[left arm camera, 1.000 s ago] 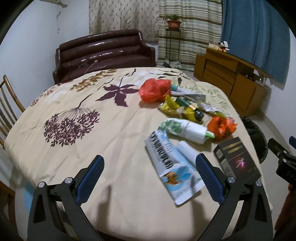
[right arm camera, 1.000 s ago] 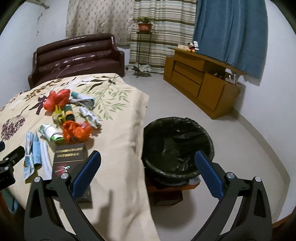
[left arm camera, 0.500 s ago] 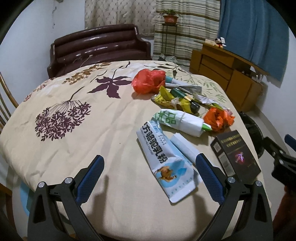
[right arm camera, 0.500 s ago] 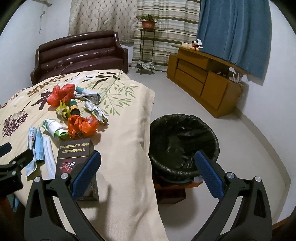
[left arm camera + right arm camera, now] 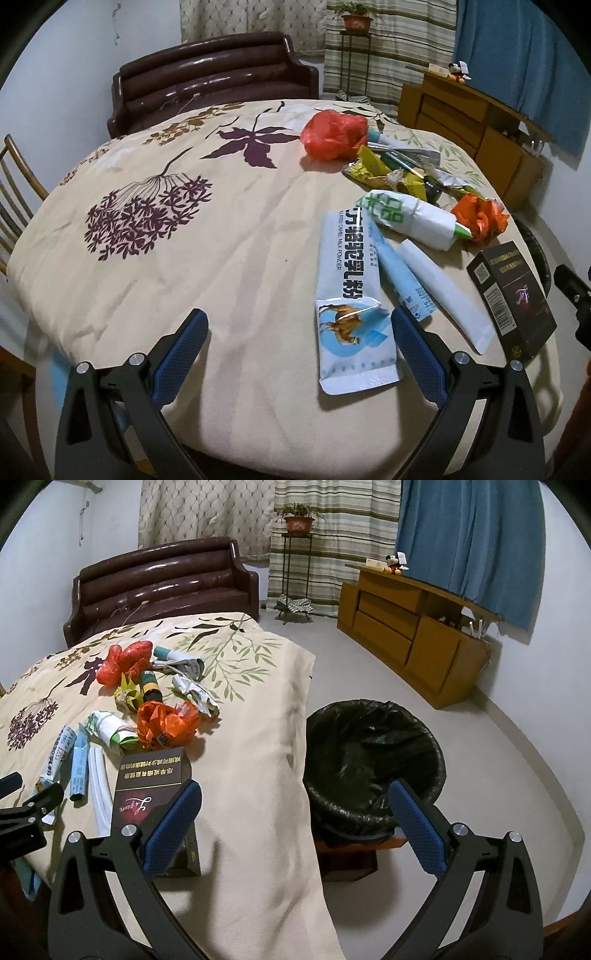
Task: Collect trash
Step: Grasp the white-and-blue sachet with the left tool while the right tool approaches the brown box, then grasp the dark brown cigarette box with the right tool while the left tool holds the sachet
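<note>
Trash lies on a table under a floral cloth (image 5: 221, 229): a blue-and-white milk powder pouch (image 5: 351, 306), a white tube (image 5: 443, 288), a green-and-white wrapper (image 5: 410, 218), a black box (image 5: 513, 299), an orange bag (image 5: 480, 218), a red bag (image 5: 332, 134) and yellow wrappers (image 5: 380, 171). My left gripper (image 5: 297, 339) is open and empty, just short of the pouch. My right gripper (image 5: 295, 812) is open over the table edge, its left finger over the black box (image 5: 147, 790). A bin with a black liner (image 5: 373, 764) stands on the floor to the right.
A dark brown sofa (image 5: 214, 88) stands behind the table and a wooden chair (image 5: 14, 192) at its left. A wooden cabinet (image 5: 413, 638) lines the right wall, with a plant stand (image 5: 297, 554) before the curtains. Grey floor (image 5: 332, 664) surrounds the bin.
Both grippers have moved forward toward the table: the pouch now lies close to my left fingers and the black box has come under my right gripper's left finger. Both stay open.
</note>
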Motion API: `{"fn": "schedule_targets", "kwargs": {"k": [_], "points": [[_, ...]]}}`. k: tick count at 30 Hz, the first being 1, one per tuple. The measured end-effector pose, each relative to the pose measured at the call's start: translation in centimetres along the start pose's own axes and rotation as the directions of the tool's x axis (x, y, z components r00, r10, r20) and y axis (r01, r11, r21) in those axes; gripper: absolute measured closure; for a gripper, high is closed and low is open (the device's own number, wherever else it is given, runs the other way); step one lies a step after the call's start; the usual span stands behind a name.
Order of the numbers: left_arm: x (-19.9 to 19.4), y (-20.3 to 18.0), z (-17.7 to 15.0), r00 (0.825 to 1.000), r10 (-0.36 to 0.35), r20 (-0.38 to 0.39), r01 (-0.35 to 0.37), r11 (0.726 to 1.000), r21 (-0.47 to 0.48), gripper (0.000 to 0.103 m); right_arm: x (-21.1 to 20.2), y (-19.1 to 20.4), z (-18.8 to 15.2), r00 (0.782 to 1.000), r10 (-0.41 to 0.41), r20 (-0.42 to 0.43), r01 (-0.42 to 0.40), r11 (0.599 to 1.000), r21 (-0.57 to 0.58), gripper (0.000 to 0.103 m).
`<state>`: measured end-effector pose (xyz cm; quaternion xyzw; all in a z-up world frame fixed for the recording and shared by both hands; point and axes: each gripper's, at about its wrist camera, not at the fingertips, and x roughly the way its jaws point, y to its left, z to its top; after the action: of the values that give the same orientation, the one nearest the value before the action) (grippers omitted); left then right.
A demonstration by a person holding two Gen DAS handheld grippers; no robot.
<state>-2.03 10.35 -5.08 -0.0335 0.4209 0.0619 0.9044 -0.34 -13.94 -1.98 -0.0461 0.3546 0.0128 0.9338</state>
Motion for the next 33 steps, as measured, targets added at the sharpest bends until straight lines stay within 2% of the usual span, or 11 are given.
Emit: {"fn": "schedule_targets", "kwargs": {"k": [6, 8, 9, 11, 14, 19, 22, 25, 33], "points": [[-0.2, -1.3, 0.7, 0.999, 0.001, 0.044, -0.003, 0.999, 0.046, 0.008, 0.0, 0.3, -0.1, 1.0, 0.009, -0.006, -0.009, 1.0, -0.002, 0.004], [-0.2, -1.5, 1.1, 0.998, 0.004, 0.055, -0.007, 0.999, 0.054, 0.022, 0.0, 0.2, -0.2, 1.0, 0.01, -0.006, -0.01, 1.0, -0.001, 0.004], [-0.1, -1.4, 1.2, 0.999, -0.014, 0.052, 0.011, 0.999, 0.053, 0.036, 0.0, 0.3, -0.2, 1.0, 0.011, -0.006, -0.011, 1.0, -0.001, 0.004], [0.5, -1.1, 1.4, 0.999, -0.044, 0.026, 0.043, 0.998, 0.036, 0.037, 0.0, 0.4, -0.2, 1.0, 0.014, -0.008, -0.014, 1.0, -0.001, 0.004], [0.9, -0.9, 1.4, 0.999, -0.043, 0.017, 0.042, 0.998, 0.04, 0.041, 0.0, 0.7, -0.2, 1.0, 0.023, -0.015, -0.023, 1.0, -0.005, 0.004], [1.0, -0.2, 1.2, 0.999, -0.04, 0.02, 0.039, 0.998, 0.039, 0.064, -0.2, 1.3, -0.2, 0.999, 0.044, -0.018, -0.044, 0.999, -0.011, 0.005], [0.9, 0.5, 1.2, 0.998, -0.06, 0.02, 0.06, 0.998, 0.031, 0.065, -0.3, 1.9, -0.2, 0.998, 0.058, -0.023, -0.058, 0.998, -0.014, 0.007], [0.8, 0.8, 1.0, 0.998, -0.064, 0.025, 0.063, 0.997, 0.034, 0.065, -0.3, 2.6, -0.2, 0.997, 0.071, -0.03, -0.072, 0.997, -0.02, 0.018], [0.0, 1.6, 0.6, 0.997, -0.055, 0.05, 0.053, 0.998, 0.046, 0.066, -0.9, 5.3, -0.4, 0.992, 0.117, -0.038, -0.119, 0.991, -0.058, 0.019]]}}
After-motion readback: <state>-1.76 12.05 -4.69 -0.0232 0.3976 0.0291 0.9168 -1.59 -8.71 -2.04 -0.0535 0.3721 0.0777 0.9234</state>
